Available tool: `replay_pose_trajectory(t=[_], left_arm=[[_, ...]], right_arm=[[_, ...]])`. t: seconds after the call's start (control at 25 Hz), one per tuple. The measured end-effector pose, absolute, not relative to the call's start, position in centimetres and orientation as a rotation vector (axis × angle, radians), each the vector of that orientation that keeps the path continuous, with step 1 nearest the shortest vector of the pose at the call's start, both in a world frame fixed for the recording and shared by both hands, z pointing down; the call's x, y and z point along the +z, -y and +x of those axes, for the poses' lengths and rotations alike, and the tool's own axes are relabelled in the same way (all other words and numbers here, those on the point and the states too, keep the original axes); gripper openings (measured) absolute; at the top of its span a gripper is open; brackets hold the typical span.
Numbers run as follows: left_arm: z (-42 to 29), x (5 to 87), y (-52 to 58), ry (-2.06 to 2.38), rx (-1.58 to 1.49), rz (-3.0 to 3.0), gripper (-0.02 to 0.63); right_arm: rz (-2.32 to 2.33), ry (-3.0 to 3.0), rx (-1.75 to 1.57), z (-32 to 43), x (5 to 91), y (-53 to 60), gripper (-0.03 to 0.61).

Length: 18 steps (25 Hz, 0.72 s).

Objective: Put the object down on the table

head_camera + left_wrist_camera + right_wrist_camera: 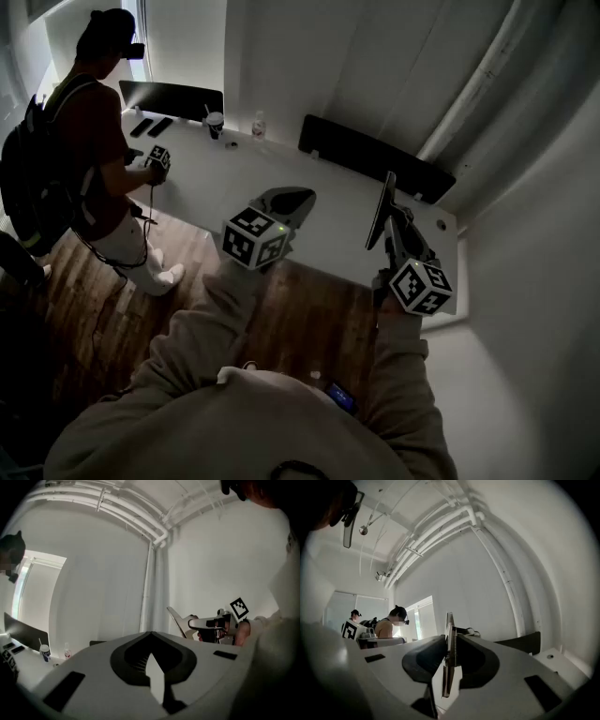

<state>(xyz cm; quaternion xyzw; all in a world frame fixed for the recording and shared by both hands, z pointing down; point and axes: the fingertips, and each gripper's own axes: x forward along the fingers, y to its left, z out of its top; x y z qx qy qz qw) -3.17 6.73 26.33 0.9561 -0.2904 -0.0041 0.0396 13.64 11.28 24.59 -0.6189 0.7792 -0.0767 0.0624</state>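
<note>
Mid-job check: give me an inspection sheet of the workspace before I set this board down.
Surface: white table, open space near its front edge.
Job's things: thin flat board, on edge, apparently held off the table, not yet down.
Clutter: cup, bottle and dark flat items at the far end; dark screens along the back edge.
Grippers: right gripper shut on the board; left gripper shut, nothing in it.
Cables: a cable hangs from the other person's gripper.
Surroundings: another person at the table's far end; wood floor; wall pipes.
</note>
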Motion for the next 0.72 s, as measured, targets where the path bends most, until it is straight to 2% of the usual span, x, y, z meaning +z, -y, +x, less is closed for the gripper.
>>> replay_pose_trajectory(t=[0.28, 0.48, 0.72], left_arm=[[-2.5, 29.2, -7.2, 0.895, 0.025, 2.919, 0.005], [-4.3, 27.5, -5.8, 1.067, -0.038, 2.875, 0.005], [-1.4, 27.7, -7.0, 1.025, -0.001, 2.913, 0.005]], right_arm=[[-1.814, -2.415, -0.225, 12.6, 25.3, -11.0, 0.097], [-1.749, -2.404, -0.262, 12.1, 25.6, -11.1, 0.097], [-1.75, -2.405, -0.267, 13.3, 26.0, -11.3, 0.097]])
